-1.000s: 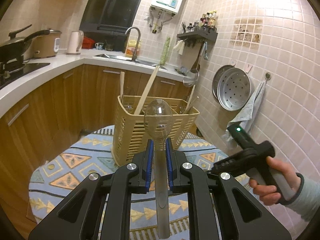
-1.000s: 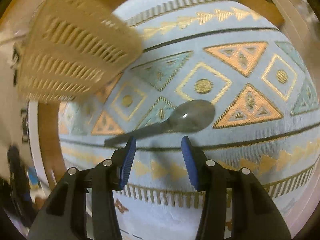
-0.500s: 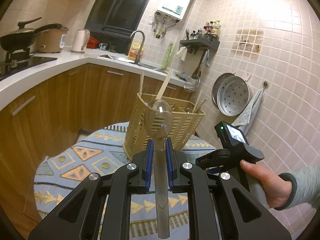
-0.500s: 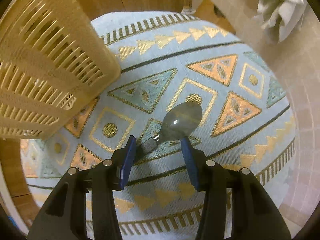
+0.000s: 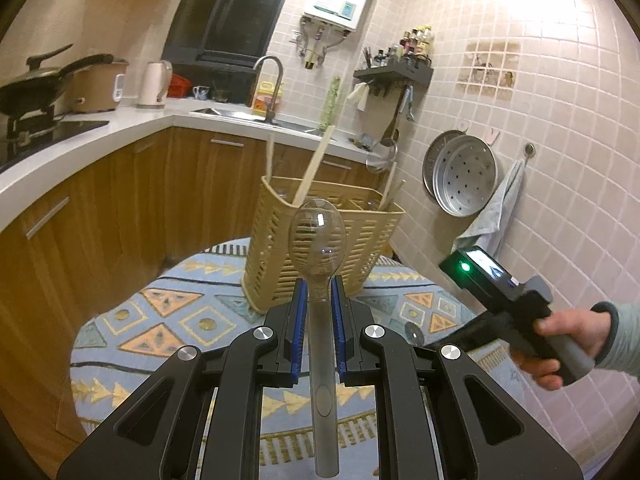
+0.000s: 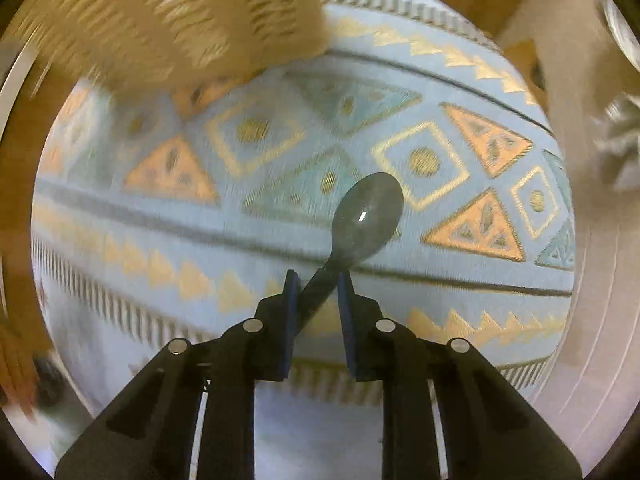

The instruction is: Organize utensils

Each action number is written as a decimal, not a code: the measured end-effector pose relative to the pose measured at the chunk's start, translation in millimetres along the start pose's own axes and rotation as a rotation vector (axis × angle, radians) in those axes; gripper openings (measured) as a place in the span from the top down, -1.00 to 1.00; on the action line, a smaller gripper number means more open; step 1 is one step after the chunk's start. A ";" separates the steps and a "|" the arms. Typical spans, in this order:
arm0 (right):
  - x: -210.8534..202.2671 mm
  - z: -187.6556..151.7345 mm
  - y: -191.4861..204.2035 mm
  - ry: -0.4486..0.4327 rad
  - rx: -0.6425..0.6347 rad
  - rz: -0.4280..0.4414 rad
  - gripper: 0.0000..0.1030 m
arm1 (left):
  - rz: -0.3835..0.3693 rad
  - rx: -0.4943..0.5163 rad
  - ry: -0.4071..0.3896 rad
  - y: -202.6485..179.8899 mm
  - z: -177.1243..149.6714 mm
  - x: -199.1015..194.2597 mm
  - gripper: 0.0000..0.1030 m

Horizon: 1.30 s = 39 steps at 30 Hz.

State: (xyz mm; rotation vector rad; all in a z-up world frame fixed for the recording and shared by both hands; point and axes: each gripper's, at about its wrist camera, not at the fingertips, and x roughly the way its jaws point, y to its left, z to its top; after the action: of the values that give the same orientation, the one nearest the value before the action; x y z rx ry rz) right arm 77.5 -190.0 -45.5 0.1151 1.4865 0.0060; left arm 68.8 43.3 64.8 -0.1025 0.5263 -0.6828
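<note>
My left tool (image 5: 319,300) is clamped on the handle of a clear plastic spoon (image 5: 318,236), which points straight away from me with its bowl raised in front of the basket (image 5: 320,240). That slatted beige basket stands upright on the far side of the round bench (image 5: 168,320), which is covered in a pale blue cloth with orange and gold triangles. A few wooden sticks (image 5: 316,164) lean out of the basket's top.

On the right of that view I see my right hand (image 5: 560,344) gripping the black handle of the other tool, low over the right part of the bench.

From the right wrist, my right tool (image 6: 318,286) points down at the patterned cloth (image 6: 440,160). A dark grey spoon (image 6: 368,212) has its bowl just beyond the fingertips and its handle running back at a slant between the two blue pads (image 6: 291,300). The pads sit close on either side of the handle, but I cannot tell whether they actually pinch it. The basket shows blurred at the far left of this view (image 6: 180,20).
</note>
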 end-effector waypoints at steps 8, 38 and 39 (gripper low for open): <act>-3.9 -27.6 -39.2 0.023 0.108 0.151 0.60 | -0.002 0.048 0.024 -23.6 3.5 13.8 0.79; -162.3 -13.6 54.0 -0.613 -0.083 0.414 0.81 | 0.034 -0.048 -0.293 -34.2 75.8 9.0 0.80; -171.4 -9.1 51.8 -0.659 -0.085 0.436 0.81 | 0.043 -0.050 -0.322 -37.0 82.4 11.2 0.80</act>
State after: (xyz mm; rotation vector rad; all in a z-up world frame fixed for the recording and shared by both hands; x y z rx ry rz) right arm 57.3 -150.7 128.2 0.3365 0.7802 0.3512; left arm 95.6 1.1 140.8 -0.2427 0.2352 -0.5965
